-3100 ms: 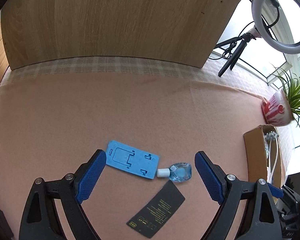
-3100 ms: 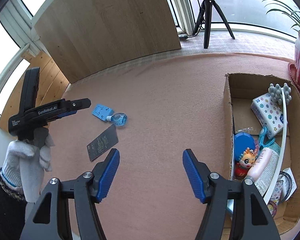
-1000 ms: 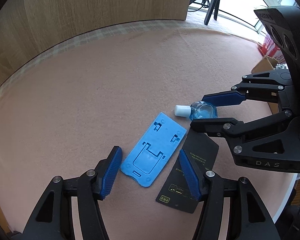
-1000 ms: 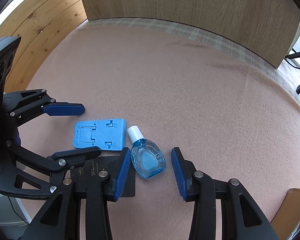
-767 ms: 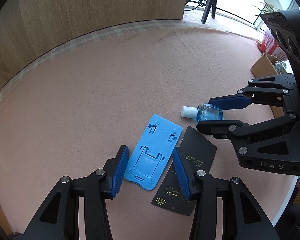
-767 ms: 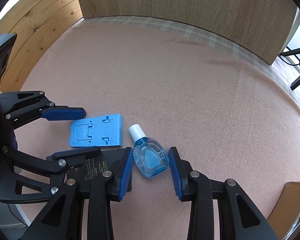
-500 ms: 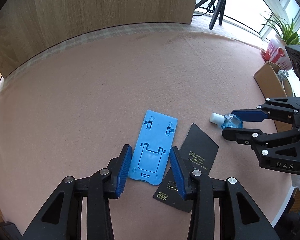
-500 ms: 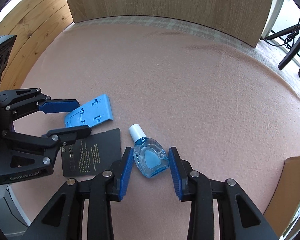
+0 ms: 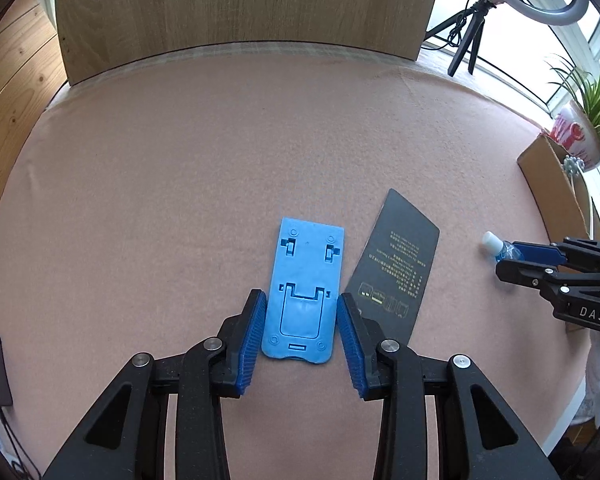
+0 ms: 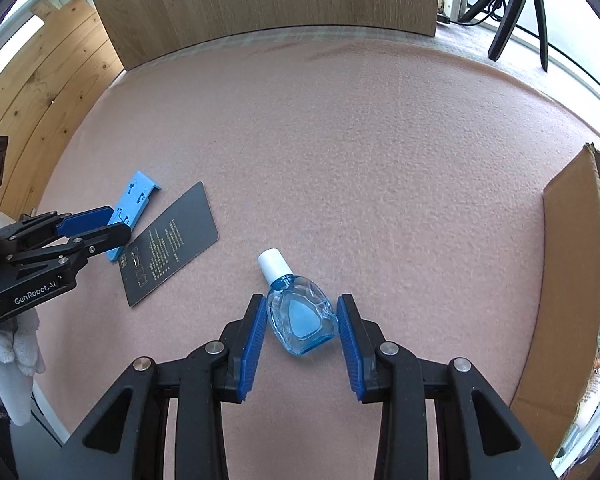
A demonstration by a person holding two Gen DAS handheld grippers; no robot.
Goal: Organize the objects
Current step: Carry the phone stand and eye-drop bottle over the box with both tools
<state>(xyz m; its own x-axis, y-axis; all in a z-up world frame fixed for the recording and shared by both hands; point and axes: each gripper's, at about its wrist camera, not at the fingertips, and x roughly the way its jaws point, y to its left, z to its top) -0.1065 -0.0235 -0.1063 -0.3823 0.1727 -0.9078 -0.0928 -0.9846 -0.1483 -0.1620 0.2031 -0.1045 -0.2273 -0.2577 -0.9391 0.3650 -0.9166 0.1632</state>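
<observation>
A flat blue phone stand point(image 9: 304, 280) lies between the pads of my left gripper point(image 9: 300, 298); the jaws are closing and both pads touch its long edges. In the right wrist view that left gripper point(image 10: 116, 224) holds the stand point(image 10: 134, 196) tilted, one end off the pink cloth. My right gripper point(image 10: 300, 300) is shut on a clear blue dropper bottle point(image 10: 300, 320) with a white cap, and in the left wrist view it point(image 9: 508, 258) stands at the right edge with the bottle point(image 9: 496, 245). A black card point(image 9: 396, 264) lies loose beside the stand.
An open cardboard box point(image 10: 568, 280) with several small items stands at the right. A potted plant point(image 9: 576, 140) sits behind it. A wooden board point(image 9: 240, 8) lines the far edge, with a tripod point(image 9: 468, 36) beside it. A white-gloved hand point(image 10: 12, 352) holds the left gripper.
Both grippers closed on their objects. The right one carried the bottle rightward, away from the card; the left one turned the stand square with its jaws and away from the card.
</observation>
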